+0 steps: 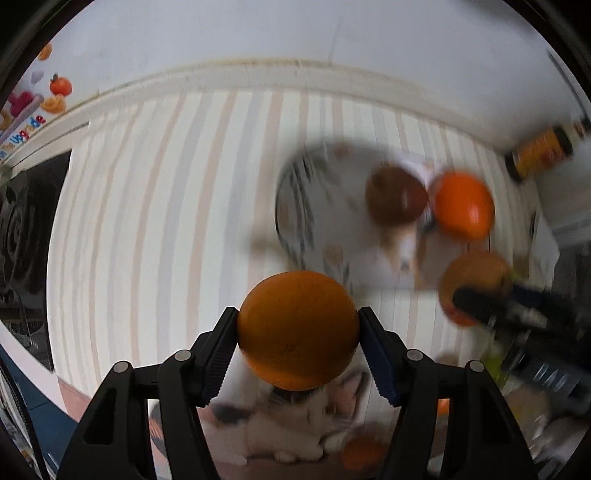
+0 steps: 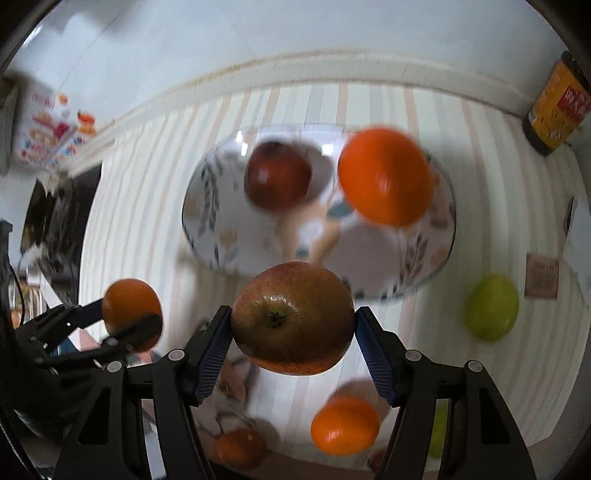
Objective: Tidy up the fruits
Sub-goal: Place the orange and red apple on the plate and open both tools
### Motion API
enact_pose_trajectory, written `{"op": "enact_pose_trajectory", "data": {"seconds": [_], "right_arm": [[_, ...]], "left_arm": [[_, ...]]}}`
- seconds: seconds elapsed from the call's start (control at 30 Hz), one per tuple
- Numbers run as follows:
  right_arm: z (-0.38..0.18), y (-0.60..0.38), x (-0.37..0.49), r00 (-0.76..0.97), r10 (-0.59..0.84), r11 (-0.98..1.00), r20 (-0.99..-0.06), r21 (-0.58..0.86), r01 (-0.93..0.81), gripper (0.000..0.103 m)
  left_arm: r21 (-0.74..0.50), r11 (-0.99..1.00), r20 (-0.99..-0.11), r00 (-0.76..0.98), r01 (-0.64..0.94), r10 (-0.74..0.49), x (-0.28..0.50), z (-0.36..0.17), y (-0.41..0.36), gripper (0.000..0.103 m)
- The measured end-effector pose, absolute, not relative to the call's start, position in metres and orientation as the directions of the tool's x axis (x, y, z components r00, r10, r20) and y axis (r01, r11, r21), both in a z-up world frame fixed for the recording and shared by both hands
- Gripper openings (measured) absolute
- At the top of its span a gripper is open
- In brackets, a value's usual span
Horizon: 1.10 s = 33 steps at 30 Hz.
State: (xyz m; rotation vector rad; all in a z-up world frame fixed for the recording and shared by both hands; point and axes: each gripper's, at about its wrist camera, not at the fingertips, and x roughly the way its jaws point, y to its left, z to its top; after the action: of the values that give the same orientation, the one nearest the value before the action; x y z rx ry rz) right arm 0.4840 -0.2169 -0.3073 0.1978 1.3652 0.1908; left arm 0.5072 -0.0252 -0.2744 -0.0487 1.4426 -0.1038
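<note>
A striped tablecloth [image 2: 140, 192] meets a pale wall [image 2: 221, 33] behind.

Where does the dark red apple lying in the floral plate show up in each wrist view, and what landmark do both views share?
Left wrist view: the dark red apple is right of centre, blurred, in the floral plate, beside an orange.
Right wrist view: the same apple is upper centre, in the plate, left of the orange.
Shared landmark: the yellow-labelled jar at upper right.
</note>
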Motion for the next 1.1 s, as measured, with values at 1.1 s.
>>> {"op": "enact_pose_trajectory", "data": {"seconds": [1.1], "right_arm": [[-0.345,-0.216,0.553,0.101,0.234,0.962,-0.967,0.245,0.117,0.089]], "left_arm": [[-0.093,0.992,-0.996,-0.026,0.082,-0.091,0.637,-0.332,-0.058,0.092]]}}
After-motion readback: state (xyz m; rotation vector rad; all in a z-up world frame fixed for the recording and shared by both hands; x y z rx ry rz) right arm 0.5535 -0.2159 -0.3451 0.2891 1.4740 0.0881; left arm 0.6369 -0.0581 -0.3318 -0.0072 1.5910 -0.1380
